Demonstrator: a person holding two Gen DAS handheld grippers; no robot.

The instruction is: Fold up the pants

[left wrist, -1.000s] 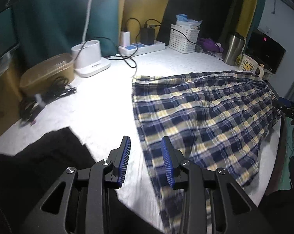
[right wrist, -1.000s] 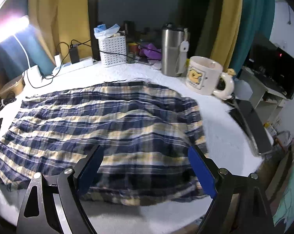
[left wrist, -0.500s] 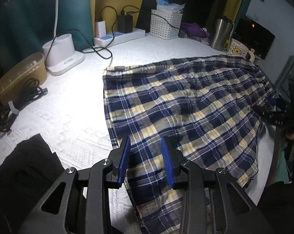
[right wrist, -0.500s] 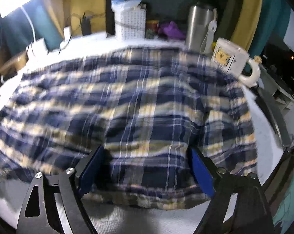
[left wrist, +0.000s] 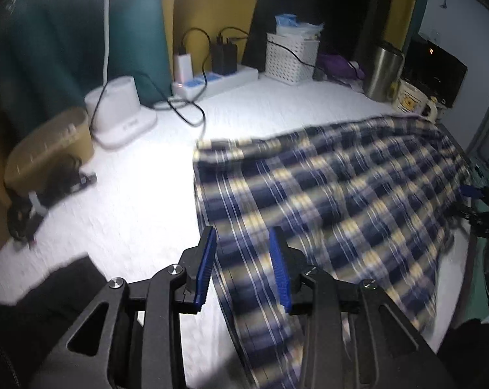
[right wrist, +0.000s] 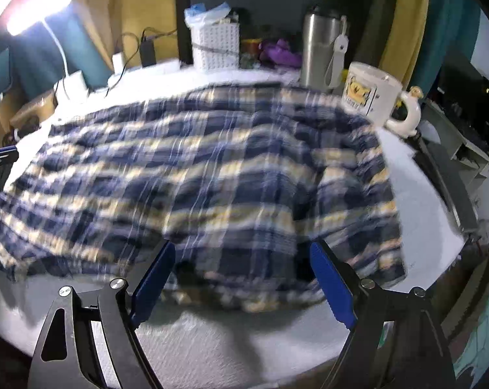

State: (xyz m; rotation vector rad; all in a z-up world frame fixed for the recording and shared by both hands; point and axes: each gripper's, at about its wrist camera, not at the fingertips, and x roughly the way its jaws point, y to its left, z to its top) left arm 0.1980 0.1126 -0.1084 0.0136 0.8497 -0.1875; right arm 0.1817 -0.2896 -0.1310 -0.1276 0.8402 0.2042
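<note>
Left gripper (left wrist: 242, 265): I see its jaws part open with nothing between the pads; it hangs over the left short end of the pants.

Pants (left wrist: 335, 207): they lie flat on the white table (left wrist: 134, 201), plaid blue and yellow, with the long axis going across from left to right, between my two grippers.

Left end of the pants: its edge runs just under and ahead of the left fingertips, slightly to their right (the picture is blurred, so I cannot tell if they touch the cloth).

Near long edge (right wrist: 231, 298): in the right wrist view it lies directly ahead of the tongs, low and close.

Right gripper (right wrist: 241, 274): I see its jaws wide apart and empty; they straddle a raised hump of the near edge, with the pads clear of the cloth.

Nearer hand: I judge both are about equally near, each at its own end.

Mug (right wrist: 374, 97): it stands at the far right, touching the pants edge or just beside it (a risk if the cloth drags).
</note>
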